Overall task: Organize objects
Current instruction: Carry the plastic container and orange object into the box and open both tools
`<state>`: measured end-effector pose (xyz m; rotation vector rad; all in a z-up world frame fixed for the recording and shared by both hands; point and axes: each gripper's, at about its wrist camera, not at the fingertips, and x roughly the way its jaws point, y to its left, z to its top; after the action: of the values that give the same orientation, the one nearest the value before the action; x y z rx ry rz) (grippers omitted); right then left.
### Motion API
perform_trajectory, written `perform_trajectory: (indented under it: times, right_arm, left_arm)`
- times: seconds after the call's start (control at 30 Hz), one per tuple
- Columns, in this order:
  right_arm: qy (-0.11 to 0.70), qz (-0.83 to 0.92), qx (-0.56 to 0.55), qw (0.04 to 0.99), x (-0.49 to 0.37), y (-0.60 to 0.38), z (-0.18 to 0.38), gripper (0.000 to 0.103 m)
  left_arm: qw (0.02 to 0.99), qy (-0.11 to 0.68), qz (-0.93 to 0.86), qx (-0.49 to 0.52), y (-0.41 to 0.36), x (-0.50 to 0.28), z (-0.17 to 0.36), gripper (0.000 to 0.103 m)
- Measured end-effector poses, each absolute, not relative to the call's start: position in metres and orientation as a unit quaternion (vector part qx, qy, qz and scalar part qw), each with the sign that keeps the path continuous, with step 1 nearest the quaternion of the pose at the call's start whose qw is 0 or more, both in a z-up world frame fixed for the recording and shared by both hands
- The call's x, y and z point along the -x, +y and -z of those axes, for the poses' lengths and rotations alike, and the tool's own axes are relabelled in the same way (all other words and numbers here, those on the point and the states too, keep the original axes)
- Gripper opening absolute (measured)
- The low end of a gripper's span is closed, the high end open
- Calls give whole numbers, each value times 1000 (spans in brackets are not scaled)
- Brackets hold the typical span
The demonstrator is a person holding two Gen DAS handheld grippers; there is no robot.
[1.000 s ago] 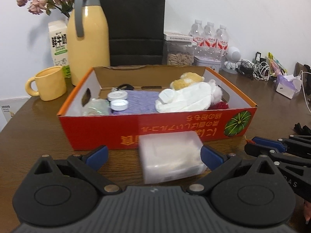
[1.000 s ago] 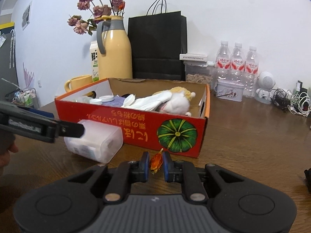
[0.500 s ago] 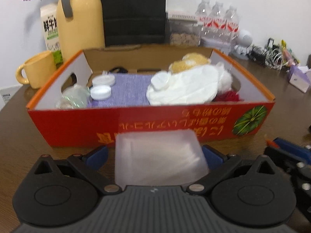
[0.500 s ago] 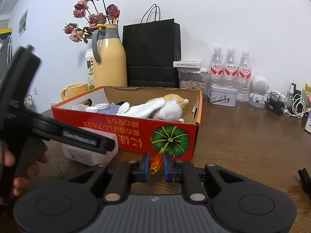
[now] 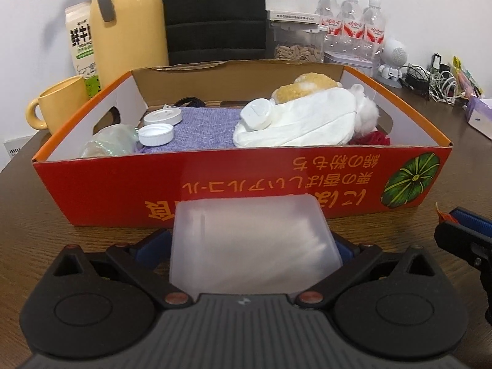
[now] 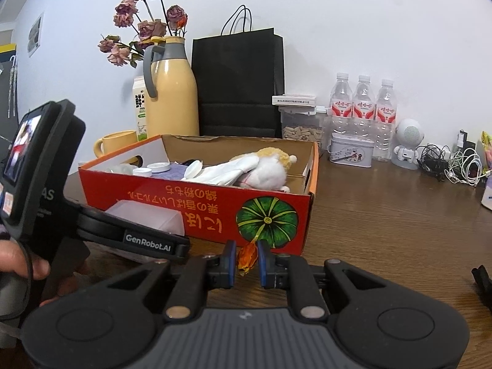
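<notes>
box (image 5: 123, 196): red-orange, green pumpkin print, yellow lettering
jug (image 6: 171, 98): pale yellow, grey handle
mug (image 5: 61, 104): yellow
cloth (image 5: 206, 126): purple
bench (image 6: 384, 230): dark brown woodgrain

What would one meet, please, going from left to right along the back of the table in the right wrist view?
Yellow mug → milk carton → yellow thermos → black paper bag → seed container → water bottles → white robot figure → cables.

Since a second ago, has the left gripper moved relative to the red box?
Yes. The left gripper has come forward toward the red box, which now looms larger, and around the plastic box, now between its fingers.
</notes>
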<state>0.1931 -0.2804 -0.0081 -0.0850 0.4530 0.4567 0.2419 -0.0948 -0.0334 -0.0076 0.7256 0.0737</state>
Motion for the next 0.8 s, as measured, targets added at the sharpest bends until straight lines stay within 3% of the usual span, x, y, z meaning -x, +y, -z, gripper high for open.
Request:
perform_trajectory:
  times: [0.07,0.47,0.8]
  right_arm:
    - [224,-220,42,949,-194,-280,9,13]
    - [211,-189,51,958,-191,-278,7,14]
    - [176,-201,53,962,-188,-260,-20,14]
  left_arm:
    - [937,347,-37,5,-95,-240,32,83]
    - [953,302,-25,23,-83,-206,13,83]
    - [970,239,5,37,-63,-184,-36,83]
